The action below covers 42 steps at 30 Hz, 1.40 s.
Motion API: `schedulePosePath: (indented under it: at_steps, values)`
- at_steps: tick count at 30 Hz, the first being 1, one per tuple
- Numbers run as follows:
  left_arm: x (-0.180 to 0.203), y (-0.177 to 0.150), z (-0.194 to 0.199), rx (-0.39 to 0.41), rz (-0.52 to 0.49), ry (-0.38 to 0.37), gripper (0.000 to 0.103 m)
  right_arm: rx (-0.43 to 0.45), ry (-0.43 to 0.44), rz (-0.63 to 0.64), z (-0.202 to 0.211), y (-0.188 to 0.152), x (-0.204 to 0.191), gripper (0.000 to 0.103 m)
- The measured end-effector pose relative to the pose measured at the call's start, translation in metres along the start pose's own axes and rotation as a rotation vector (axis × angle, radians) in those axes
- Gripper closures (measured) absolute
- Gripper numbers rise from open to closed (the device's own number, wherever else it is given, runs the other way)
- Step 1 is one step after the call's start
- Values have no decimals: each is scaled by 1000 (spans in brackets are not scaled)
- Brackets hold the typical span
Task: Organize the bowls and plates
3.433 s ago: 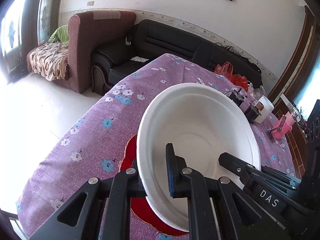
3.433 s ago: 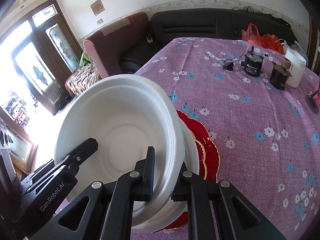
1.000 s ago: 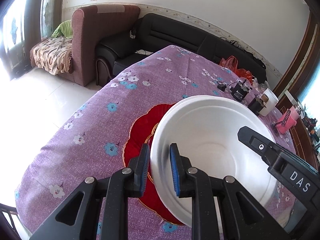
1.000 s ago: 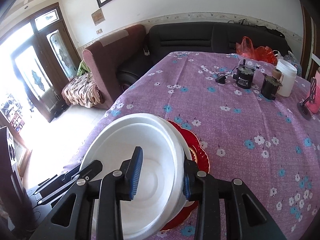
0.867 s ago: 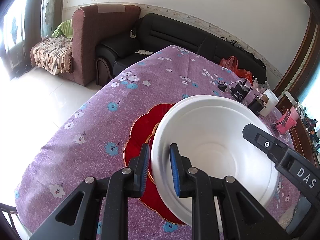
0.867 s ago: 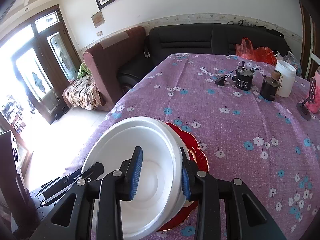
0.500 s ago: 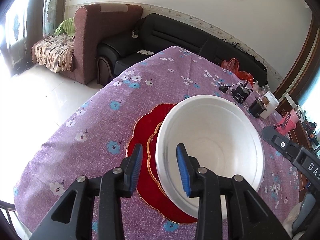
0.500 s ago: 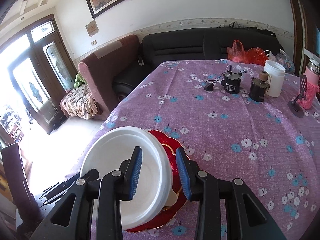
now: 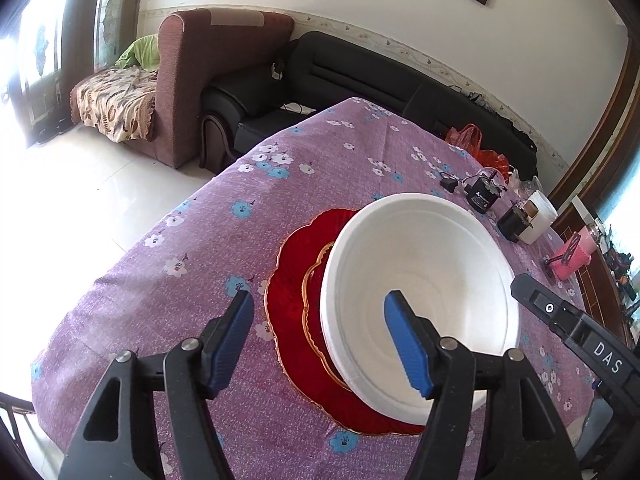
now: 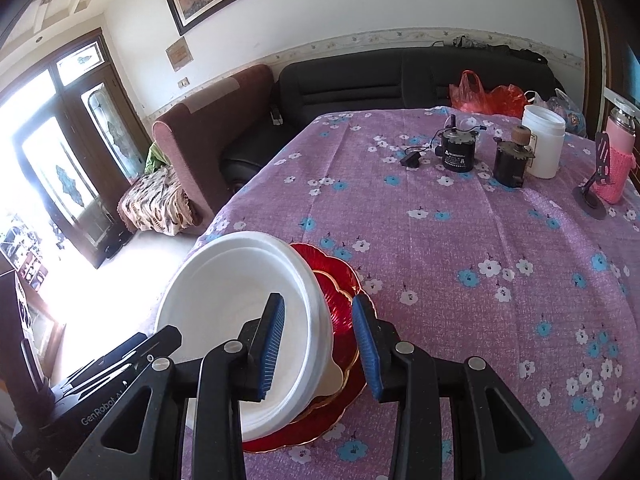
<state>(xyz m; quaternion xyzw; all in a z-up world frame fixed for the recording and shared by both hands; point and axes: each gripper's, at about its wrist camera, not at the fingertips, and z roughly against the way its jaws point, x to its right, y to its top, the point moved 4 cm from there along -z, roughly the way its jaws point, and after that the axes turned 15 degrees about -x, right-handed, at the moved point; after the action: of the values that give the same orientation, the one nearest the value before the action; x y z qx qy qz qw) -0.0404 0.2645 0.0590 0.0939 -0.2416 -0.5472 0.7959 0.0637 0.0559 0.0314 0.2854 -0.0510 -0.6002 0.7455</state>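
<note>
White bowls [image 9: 420, 276] sit nested on red plate [image 9: 296, 280], on desk [image 9: 248, 184]. Left gripper [image 9: 320, 338] jaws have just been opening, spread astride near rim; right gripper [image 10: 318, 344] jaws spread, rim between, untouched. Risk: withdrawing pad clips rim, tipping stack.

Matt white foam bowl [image 9: 420, 272], glossy red glass-like plate [image 9: 292, 276], woven purple floral tablecloth [image 9: 200, 264]

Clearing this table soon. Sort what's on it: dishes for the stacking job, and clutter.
Job:
white bowl nested in a second white bowl
red plates beneath them

Clutter:
two small motors
white jar
pink bottle
black stand
</note>
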Motion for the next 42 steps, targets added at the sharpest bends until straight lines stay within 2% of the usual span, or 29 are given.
schedulePosePath:
  at_steps: [2,8,20,26,42]
  values:
    - [0,-2,2,1,-1,-1,29,-1,4,-9,1,-2,3,64]
    - [2,-8,4,-15,1,8,23,0,11,-25,5,-8,8,63]
    - [8,-22,22,11,-11,44,20,21,20,-11,21,-26,8,57]
    - [13,-31,31,23,-31,47,20,31,26,-16,29,-36,11,50]
    - [43,-59,53,77,-116,106,18,53,49,-35,47,-68,27,49]
